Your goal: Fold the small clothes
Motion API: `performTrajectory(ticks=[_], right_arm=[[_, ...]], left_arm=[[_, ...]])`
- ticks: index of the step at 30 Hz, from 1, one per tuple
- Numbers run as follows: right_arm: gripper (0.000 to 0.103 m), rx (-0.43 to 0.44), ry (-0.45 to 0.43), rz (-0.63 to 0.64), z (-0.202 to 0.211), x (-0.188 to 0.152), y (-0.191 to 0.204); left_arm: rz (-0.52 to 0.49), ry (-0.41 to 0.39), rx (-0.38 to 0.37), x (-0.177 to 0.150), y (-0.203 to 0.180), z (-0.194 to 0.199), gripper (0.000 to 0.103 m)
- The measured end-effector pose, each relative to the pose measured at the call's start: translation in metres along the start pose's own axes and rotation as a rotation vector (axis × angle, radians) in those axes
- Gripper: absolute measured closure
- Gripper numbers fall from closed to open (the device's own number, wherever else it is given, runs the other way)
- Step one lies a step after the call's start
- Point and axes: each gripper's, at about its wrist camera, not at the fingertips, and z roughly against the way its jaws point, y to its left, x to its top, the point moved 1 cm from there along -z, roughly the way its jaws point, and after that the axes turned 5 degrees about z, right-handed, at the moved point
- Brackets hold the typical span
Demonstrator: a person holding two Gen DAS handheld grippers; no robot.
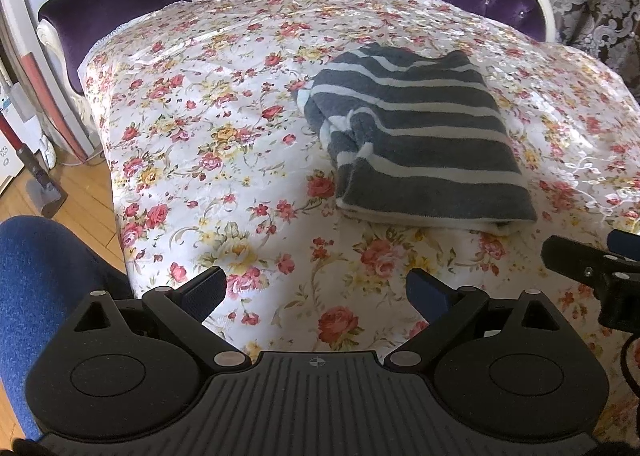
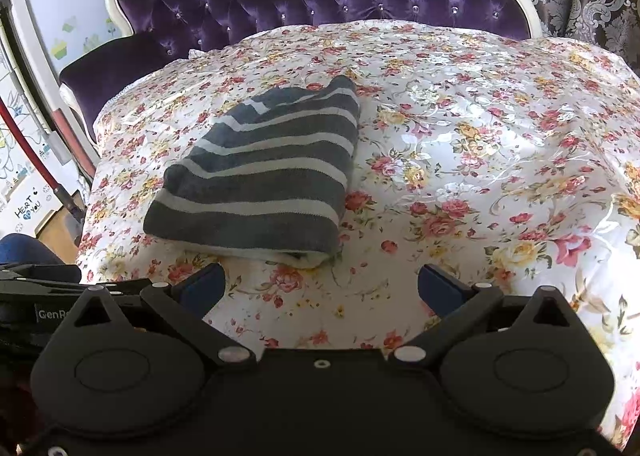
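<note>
While the grey-and-white striped knit garment [image 2: 260, 171] lies folded on the floral bedspread [image 2: 460, 159], we hold the left gripper [image 1: 316, 292] and right gripper [image 2: 322, 288] spread apart, empty, just short of it, apparently finished.

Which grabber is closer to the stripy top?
The right gripper. Its open fingers sit just short of the striped top; the left gripper has more flowery bedspread before it.

left gripper [image 1: 316, 290]: jaws spread, empty | striped garment [image 1: 416, 135]: folded on floral bedspread [image 1: 200, 143], ahead-right
</note>
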Motion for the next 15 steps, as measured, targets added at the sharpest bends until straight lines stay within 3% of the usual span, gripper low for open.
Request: performTrajectory(ticks=[15], right_arm=[[0.001, 0.003, 0.004, -0.011, 0.0007, -0.0005, -0.0001]], left_arm=[[-0.003, 0.013, 0.001, -0.0003, -0.0008, -0.0011, 0.005]])
